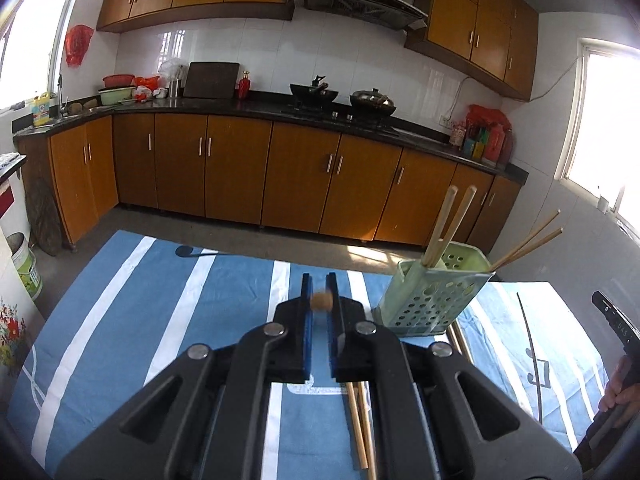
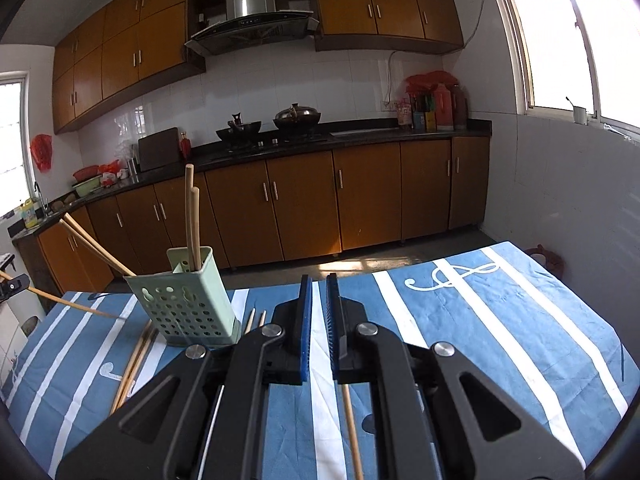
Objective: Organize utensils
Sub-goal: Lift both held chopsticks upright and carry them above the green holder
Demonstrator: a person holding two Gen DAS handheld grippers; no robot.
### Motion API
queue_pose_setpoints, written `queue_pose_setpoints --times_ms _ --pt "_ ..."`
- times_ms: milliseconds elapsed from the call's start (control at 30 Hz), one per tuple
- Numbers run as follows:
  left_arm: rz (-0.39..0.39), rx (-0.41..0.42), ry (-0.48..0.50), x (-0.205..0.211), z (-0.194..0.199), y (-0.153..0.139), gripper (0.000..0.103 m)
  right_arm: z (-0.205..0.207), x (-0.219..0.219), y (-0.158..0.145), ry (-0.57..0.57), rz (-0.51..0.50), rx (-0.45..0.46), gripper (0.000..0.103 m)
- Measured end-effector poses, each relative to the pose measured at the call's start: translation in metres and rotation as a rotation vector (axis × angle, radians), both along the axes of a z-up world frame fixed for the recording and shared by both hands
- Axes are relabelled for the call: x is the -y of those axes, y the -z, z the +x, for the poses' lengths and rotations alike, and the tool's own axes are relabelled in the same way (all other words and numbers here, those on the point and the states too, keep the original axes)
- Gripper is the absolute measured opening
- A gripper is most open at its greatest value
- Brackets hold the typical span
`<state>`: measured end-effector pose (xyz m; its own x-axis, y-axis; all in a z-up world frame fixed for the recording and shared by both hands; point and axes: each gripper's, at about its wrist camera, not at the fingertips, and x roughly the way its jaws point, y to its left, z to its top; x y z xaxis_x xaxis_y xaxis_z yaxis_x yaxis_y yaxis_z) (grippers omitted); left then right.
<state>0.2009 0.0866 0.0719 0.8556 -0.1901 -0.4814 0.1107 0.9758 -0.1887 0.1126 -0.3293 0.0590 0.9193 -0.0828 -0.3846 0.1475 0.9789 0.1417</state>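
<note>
My left gripper (image 1: pixel 319 280) is shut on a wooden chopstick (image 1: pixel 322 300), which I see end-on between the blue pads. In the right wrist view that chopstick (image 2: pixel 72 304) slants over the table at the far left. A pale green perforated holder (image 1: pixel 428 296) (image 2: pixel 192 300) stands on the striped cloth with several chopsticks leaning in it. My right gripper (image 2: pixel 319 280) is shut, and I see nothing between its tips. One chopstick (image 2: pixel 352 432) shows under its body; I cannot tell whether it is held. Loose chopsticks (image 2: pixel 134 360) (image 1: pixel 358 428) lie beside the holder.
The table carries a blue cloth with white stripes (image 1: pixel 160 300) (image 2: pixel 480 320). A dark ladle (image 1: pixel 188 251) lies at its far edge. A hand (image 1: pixel 618 384) grips the other tool at the right. Wooden cabinets (image 1: pixel 240 168) and a black counter stand beyond the floor gap.
</note>
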Motion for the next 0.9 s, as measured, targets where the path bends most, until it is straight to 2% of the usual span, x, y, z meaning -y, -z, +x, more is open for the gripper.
queue_pose_setpoints --times_ms 33,167,300,433,500,567,700,900 --pt "0.005 0.005 0.002 0.002 0.0 -0.003 0.007 0.0 0.0 -0.001 -0.003 0.0 0.003 0.002" --pt "0.01 0.007 0.006 0.003 0.002 -0.005 0.007 0.005 0.004 0.007 -0.001 -0.008 -0.033 0.001" --pt "-0.001 0.006 0.005 0.001 0.0 -0.004 0.007 0.012 0.018 0.044 -0.006 0.025 -0.209 0.007" --pt "-0.001 0.005 0.009 -0.001 -0.001 -0.003 0.007 0.008 0.042 0.094 0.04 0.047 -0.377 0.008" --pt "0.0 0.005 0.012 0.0 -0.001 -0.004 0.007 0.003 0.054 0.114 0.065 0.05 -0.44 0.014" --pt "0.005 0.006 0.013 0.001 -0.001 -0.005 0.007 -0.004 0.064 0.128 0.086 0.04 -0.477 0.025" --pt "0.011 0.008 0.017 0.002 -0.001 -0.005 0.007 -0.017 0.072 0.142 0.081 0.052 -0.514 0.026" --pt "0.016 0.009 0.017 0.003 -0.001 -0.005 0.007 -0.019 0.067 0.152 0.066 0.008 -0.534 0.024"
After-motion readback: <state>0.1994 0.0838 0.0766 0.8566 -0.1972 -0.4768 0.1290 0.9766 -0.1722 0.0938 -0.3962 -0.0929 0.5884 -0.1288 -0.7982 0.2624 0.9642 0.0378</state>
